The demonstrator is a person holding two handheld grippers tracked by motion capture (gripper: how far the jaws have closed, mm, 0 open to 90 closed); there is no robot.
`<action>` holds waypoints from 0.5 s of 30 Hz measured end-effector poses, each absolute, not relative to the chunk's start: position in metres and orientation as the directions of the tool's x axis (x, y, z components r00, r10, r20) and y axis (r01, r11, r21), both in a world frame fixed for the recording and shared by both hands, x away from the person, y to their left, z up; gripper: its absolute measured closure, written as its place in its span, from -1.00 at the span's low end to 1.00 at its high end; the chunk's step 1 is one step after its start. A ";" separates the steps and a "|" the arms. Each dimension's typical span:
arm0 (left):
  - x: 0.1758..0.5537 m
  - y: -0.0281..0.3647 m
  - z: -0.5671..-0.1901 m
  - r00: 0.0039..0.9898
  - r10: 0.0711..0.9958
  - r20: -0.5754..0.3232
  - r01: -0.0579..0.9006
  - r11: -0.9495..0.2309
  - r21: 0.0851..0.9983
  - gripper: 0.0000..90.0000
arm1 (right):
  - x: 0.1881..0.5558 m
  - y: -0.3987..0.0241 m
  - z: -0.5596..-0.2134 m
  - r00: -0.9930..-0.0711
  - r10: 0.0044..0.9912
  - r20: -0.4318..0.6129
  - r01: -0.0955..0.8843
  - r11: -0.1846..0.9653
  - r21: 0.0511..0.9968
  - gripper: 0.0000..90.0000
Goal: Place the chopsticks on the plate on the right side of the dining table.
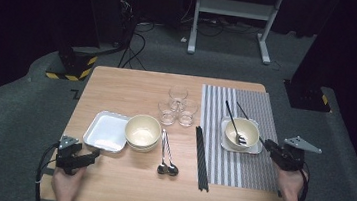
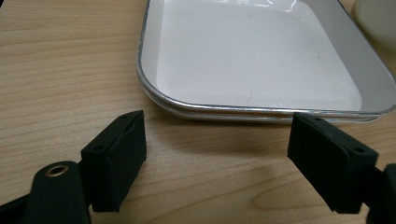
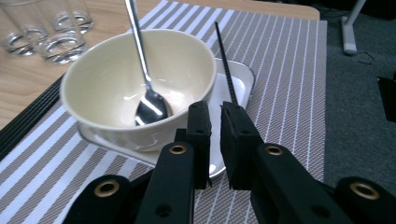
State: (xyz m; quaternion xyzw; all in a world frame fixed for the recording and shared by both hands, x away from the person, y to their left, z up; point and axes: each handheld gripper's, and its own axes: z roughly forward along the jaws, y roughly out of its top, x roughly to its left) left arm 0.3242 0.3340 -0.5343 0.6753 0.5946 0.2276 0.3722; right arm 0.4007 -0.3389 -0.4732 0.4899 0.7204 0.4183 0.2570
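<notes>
You have a cream bowl (image 3: 116,88) on a white plate (image 3: 243,86), a grey-and-white striped mat (image 3: 285,70), a shiny silver spoon (image 3: 149,105), black chopsticks (image 3: 225,65) and a light wood-grain table (image 2: 60,84).

Your left gripper (image 1: 94,156) sits low at the near left of the table, held in your left hand (image 1: 65,181), pointing rightward and slightly away from you, jaws spread wide with nothing between the pads (image 2: 119,158). Your right gripper (image 1: 267,143) is at the near right, gripped by your right hand (image 1: 291,181), forearm entering from the bottom edge, pointing leftward and away. Its jaws stand nearly together, a narrow gap between the pads (image 3: 200,135), which press on nothing.
</notes>
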 end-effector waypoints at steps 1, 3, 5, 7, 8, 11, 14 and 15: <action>0.324 0.334 -0.534 0.189 0.973 -0.135 0.634 -0.016 0.773 -0.56 | 0.401 -0.339 -0.473 -0.388 0.921 0.040 0.491 0.170 0.854 0.81; 0.324 0.334 -0.534 0.188 0.973 -0.133 0.632 -0.017 0.775 -0.57 | 0.393 -0.335 -0.473 -0.393 0.919 0.018 0.477 0.187 0.859 0.81; 0.324 0.333 -0.534 0.188 0.973 -0.132 0.632 -0.017 0.775 -0.57 | 0.392 -0.333 -0.474 -0.392 0.920 0.003 0.474 0.200 0.858 0.81; 0.324 0.334 -0.534 0.192 0.972 -0.135 0.633 -0.017 0.774 -0.57 | 0.389 -0.329 -0.476 -0.396 0.918 -0.020 0.472 0.222 0.853 0.81; 0.324 0.334 -0.534 0.192 0.972 -0.135 0.633 -0.017 0.774 -0.57 | 0.389 -0.329 -0.476 -0.396 0.918 -0.020 0.472 0.222 0.853 0.81; 0.324 0.335 -0.534 0.191 0.971 -0.141 0.633 -0.012 0.774 -0.57 | 0.385 -0.325 -0.478 -0.403 0.915 -0.028 0.469 0.233 0.852 0.81; 0.324 0.334 -0.534 0.194 0.972 -0.135 0.633 -0.019 0.774 -0.57 | 0.380 -0.319 -0.478 -0.410 0.911 -0.047 0.461 0.252 0.851 0.77; 0.324 0.334 -0.534 0.193 0.972 -0.135 0.632 -0.018 0.775 -0.57 | 0.378 -0.316 -0.478 -0.410 0.909 -0.073 0.451 0.271 0.850 0.77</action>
